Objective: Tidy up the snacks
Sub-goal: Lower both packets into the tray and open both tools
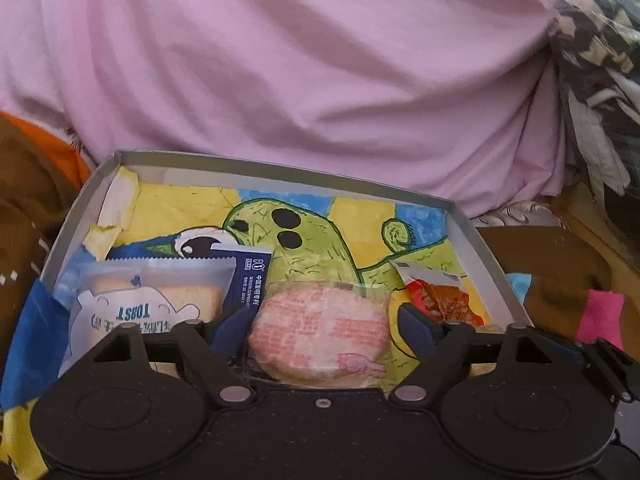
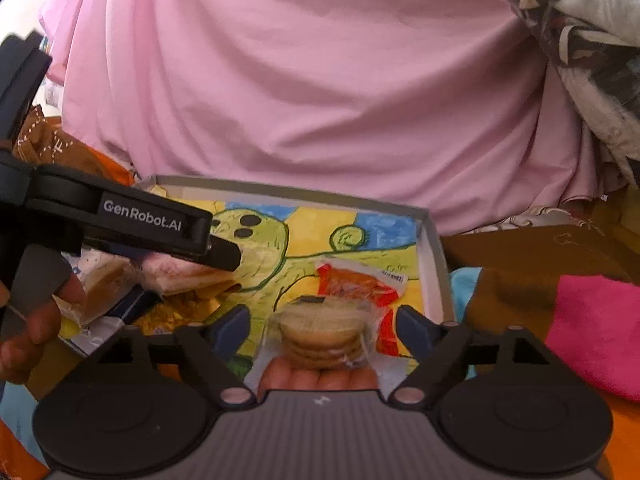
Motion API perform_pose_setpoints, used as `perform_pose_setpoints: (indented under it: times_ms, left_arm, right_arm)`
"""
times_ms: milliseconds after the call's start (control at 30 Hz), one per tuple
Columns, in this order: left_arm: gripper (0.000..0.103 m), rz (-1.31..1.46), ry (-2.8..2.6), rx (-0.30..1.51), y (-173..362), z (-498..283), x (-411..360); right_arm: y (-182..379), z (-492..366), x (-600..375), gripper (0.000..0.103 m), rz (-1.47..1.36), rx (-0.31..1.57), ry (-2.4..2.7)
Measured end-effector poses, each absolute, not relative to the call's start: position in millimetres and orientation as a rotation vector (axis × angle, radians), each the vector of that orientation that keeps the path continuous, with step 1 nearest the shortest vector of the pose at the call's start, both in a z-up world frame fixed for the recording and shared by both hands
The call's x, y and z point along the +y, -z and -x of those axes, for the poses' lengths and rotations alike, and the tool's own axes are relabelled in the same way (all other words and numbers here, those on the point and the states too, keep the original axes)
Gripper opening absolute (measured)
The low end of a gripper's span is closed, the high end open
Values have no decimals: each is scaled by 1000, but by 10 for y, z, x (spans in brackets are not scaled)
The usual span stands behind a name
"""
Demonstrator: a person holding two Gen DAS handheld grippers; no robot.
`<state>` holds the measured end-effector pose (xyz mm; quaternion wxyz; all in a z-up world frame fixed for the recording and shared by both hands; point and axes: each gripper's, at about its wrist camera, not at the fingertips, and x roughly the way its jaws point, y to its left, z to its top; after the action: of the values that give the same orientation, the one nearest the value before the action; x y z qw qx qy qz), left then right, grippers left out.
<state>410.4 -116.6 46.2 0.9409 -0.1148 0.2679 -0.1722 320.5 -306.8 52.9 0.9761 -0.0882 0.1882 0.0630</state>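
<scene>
A shallow grey box (image 1: 280, 170) (image 2: 280, 190) has a green cactus drawing on its floor. In it lie a toast packet (image 1: 152, 300) (image 2: 100, 280), a dark blue packet (image 1: 252, 276) and a red-orange packet (image 1: 444, 300) (image 2: 352, 284). My left gripper (image 1: 320, 316) (image 2: 228, 256) is open, and its fingers closely flank a round pastry in a pink-printed wrapper (image 1: 320, 332) (image 2: 180, 274) low in the box. My right gripper (image 2: 322, 320) is open at the box's near edge. A clear pack of stacked cookies (image 2: 324, 332) sits between its fingers with gaps either side. What look like fingertips (image 2: 320, 378) are under it.
A large pink cloth (image 1: 300, 60) (image 2: 300, 80) rises right behind the box. A magenta cloth (image 2: 592, 328) (image 1: 600, 316) lies on brown fabric (image 2: 520, 252) to the right. Patterned fabric (image 2: 580, 20) hangs at the upper right. A hand (image 2: 32, 320) grips the left gripper's handle.
</scene>
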Motion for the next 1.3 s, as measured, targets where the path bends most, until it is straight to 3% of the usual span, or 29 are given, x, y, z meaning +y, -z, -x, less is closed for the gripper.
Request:
perform_pose_setpoints:
  times_ms: [267,700,1300]
  left_arm:
    - [92,300,335,519,-605,-3961,-1105]
    - [100,279,282,383,-995,-3266,-973]
    - [102,315,202,360,-1228,-2196,-631]
  right_arm:
    - [-679,-3017,-3106,102,185,337,-90]
    - [-1095,-2480,-3139,103,167,222,-63]
    - [-1379,-1385,-2908,103,106,162,-74]
